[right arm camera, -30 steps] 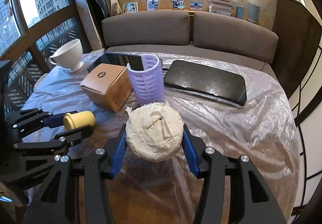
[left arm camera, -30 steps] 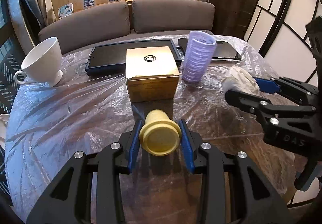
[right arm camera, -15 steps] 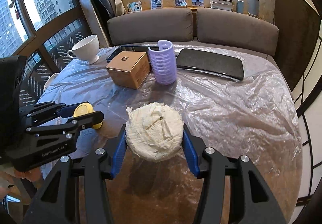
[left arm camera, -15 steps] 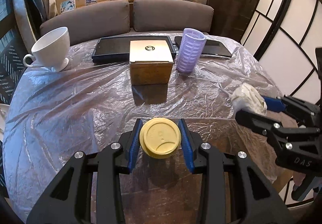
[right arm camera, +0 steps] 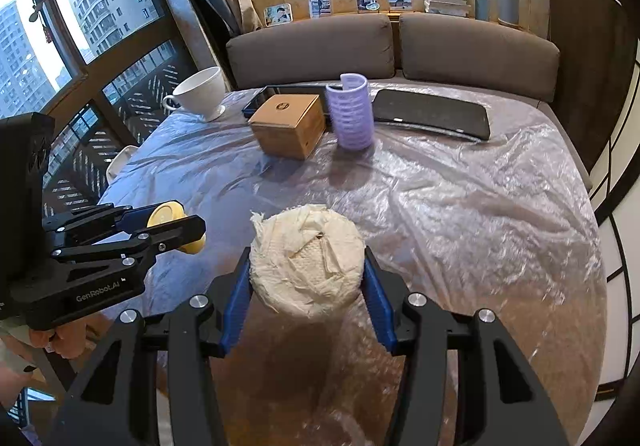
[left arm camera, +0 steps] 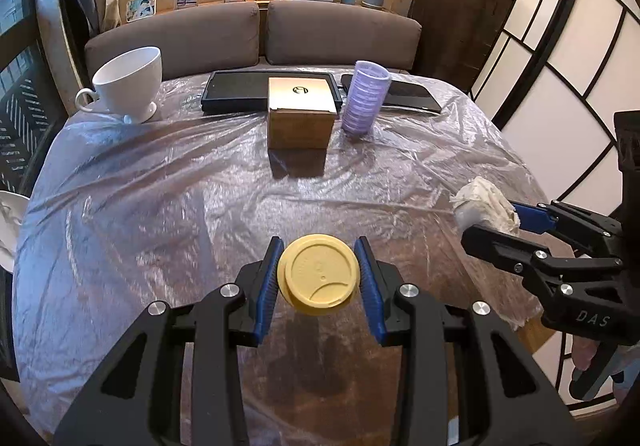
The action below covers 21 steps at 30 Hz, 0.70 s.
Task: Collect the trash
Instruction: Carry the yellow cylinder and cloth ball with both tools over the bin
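The left gripper [left arm camera: 319, 277] pinches a yellow lidded cup [left arm camera: 318, 280], lifted above the plastic-covered tabletop [left arm camera: 160, 205]. The right gripper [right arm camera: 306, 282] clamps a crumpled paper wad [right arm camera: 307, 262], also clear of the tabletop near its front edge.

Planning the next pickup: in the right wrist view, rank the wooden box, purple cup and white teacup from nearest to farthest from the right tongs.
From the right tongs:
1. Wooden box, centre, just left of the cup.
2. Purple cup, right beside the box, slightly farther back.
3. White teacup, far left edge of the table.
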Available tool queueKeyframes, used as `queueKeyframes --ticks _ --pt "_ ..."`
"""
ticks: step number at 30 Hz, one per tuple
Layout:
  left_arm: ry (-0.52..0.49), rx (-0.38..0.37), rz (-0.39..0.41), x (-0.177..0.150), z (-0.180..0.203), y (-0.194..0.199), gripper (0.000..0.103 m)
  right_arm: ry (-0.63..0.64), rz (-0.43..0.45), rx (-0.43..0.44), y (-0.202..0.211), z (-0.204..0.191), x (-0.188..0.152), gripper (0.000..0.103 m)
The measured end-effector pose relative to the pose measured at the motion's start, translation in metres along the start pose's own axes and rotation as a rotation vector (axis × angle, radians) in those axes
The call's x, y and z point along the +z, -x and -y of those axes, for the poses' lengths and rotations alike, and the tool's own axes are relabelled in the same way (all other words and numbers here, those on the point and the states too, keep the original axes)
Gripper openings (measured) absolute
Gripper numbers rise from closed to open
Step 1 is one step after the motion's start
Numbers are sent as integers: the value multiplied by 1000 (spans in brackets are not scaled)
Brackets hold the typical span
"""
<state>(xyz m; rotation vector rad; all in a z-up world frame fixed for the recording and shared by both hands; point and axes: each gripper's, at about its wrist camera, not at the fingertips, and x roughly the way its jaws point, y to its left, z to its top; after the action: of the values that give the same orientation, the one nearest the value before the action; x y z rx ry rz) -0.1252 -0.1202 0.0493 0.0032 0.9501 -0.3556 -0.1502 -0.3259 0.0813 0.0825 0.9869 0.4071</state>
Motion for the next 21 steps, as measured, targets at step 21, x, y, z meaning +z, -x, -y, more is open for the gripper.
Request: queueKeyframes --ticks 21 --pt "-29 -34 -18 -48 18 42 38 -34 -30 57 40 -22 -49 51"
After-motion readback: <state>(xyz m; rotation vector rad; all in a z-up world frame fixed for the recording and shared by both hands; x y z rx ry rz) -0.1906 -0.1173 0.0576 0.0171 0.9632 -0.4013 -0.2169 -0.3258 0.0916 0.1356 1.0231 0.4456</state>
